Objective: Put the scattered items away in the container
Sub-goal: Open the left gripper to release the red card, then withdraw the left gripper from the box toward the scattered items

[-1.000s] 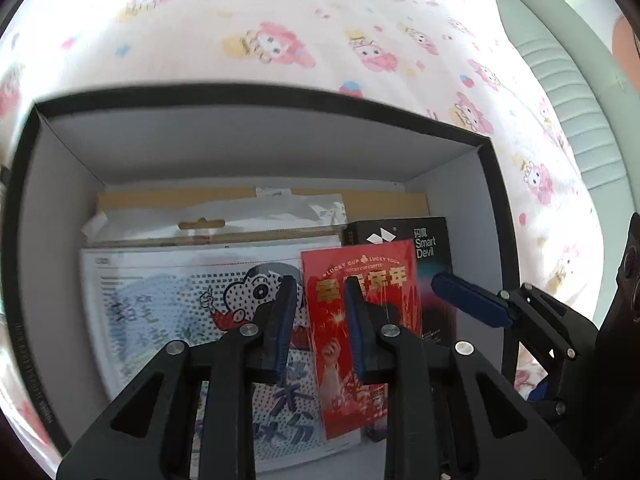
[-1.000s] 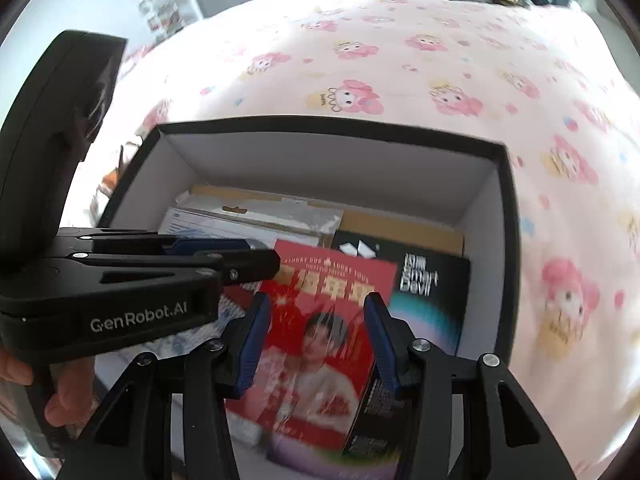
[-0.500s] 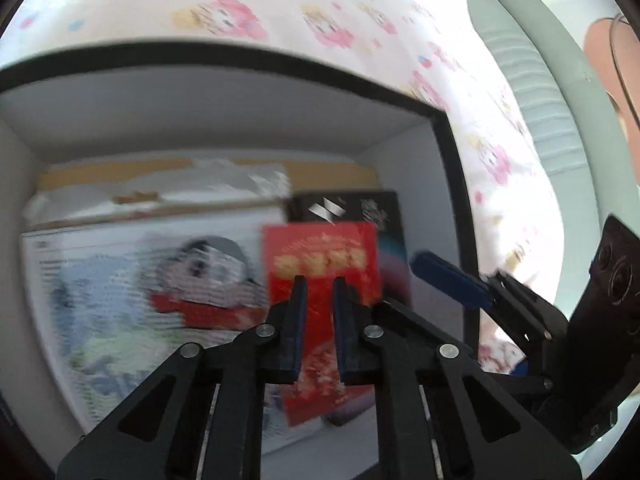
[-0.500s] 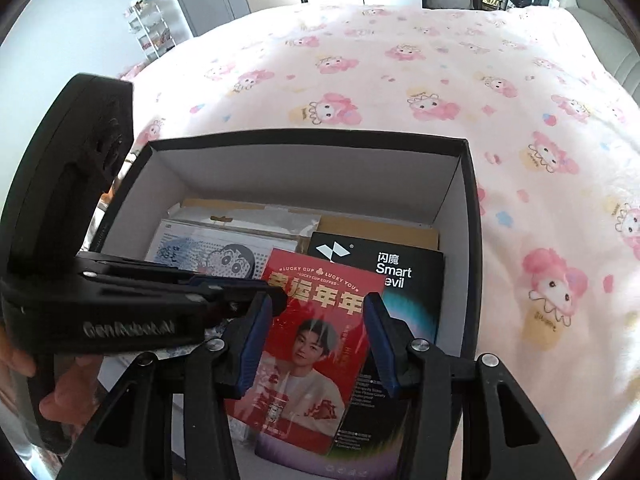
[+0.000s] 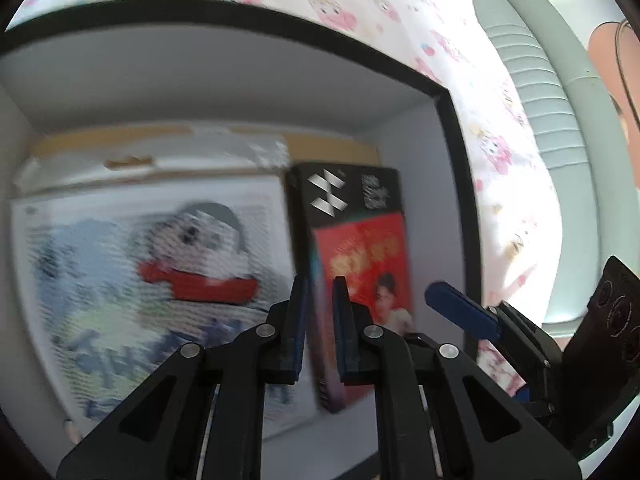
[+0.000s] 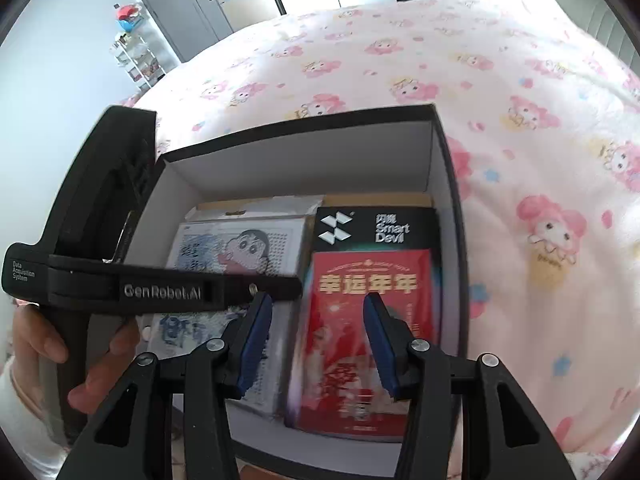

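A black box with white inner walls (image 5: 452,160) (image 6: 304,124) stands on the bed. Inside lie a cartoon sheet (image 5: 140,260) (image 6: 240,248), a black Smart Devil box (image 5: 344,196) (image 6: 372,226) and a red card (image 5: 368,256) (image 6: 372,280) resting on that black box. My left gripper (image 5: 320,320) is shut with nothing in it, low inside the container by the red card's left edge. In the right wrist view it reaches in from the left (image 6: 296,286). My right gripper (image 6: 318,340) hangs open above the red card; one blue finger (image 5: 460,312) shows beyond it.
Brown cardboard under a clear plastic bag (image 5: 160,156) lies against the box's far wall. A pink cartoon-print bedcover (image 6: 480,80) surrounds the box, with a grey-green headboard (image 5: 532,80) at the right. A person's hand (image 6: 40,344) holds the left gripper.
The left jaws have closed and that gripper has sunk closer into the box. The red card has slid right, off the cartoon sheet and squarely onto the black box. The right gripper has rolled a little.
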`<state>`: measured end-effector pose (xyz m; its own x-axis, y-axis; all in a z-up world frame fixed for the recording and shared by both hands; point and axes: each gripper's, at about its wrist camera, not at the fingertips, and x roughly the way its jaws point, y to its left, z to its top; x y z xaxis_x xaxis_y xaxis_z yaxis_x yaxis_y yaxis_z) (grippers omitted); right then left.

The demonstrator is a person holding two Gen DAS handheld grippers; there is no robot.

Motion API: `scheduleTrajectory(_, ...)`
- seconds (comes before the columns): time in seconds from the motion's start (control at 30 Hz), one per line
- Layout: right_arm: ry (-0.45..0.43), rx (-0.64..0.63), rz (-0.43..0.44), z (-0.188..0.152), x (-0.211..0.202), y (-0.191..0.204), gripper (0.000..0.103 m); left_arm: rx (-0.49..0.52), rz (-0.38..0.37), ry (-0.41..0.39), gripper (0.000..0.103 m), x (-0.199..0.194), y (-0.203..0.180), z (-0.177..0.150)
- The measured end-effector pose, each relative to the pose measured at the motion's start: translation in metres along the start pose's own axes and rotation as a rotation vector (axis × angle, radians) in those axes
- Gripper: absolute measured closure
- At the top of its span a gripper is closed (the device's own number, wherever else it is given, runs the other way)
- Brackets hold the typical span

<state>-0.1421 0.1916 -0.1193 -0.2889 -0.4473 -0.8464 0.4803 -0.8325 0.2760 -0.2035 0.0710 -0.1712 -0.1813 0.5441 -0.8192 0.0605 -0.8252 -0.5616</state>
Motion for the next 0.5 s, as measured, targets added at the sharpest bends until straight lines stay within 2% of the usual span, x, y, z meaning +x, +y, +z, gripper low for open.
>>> scheduleTrajectory(0.17, 0.040, -0.034, -0.019, 0.000, 0.015, 0.009, 0.059, -0.024, 0.034, 0.026, 0.092, 0.003, 0.008, -0.001)
scheduleTrajectory(0.27, 0.064, -0.026, -0.016, -0.006, 0.024, 0.011, 0.059, -0.006, 0.034, 0.030, 0.087, 0.003, 0.003, -0.004)
scheduleTrajectory(0.4, 0.119, 0.003, -0.024, -0.016, 0.040, 0.005, 0.059, -0.001, 0.043, 0.047, 0.087, 0.011, -0.002, -0.018)
scheduleTrajectory(0.5, 0.125, 0.003, -0.031, -0.022, 0.039, 0.006, 0.059, -0.001, 0.032, 0.055, 0.087, 0.011, -0.003, -0.022)
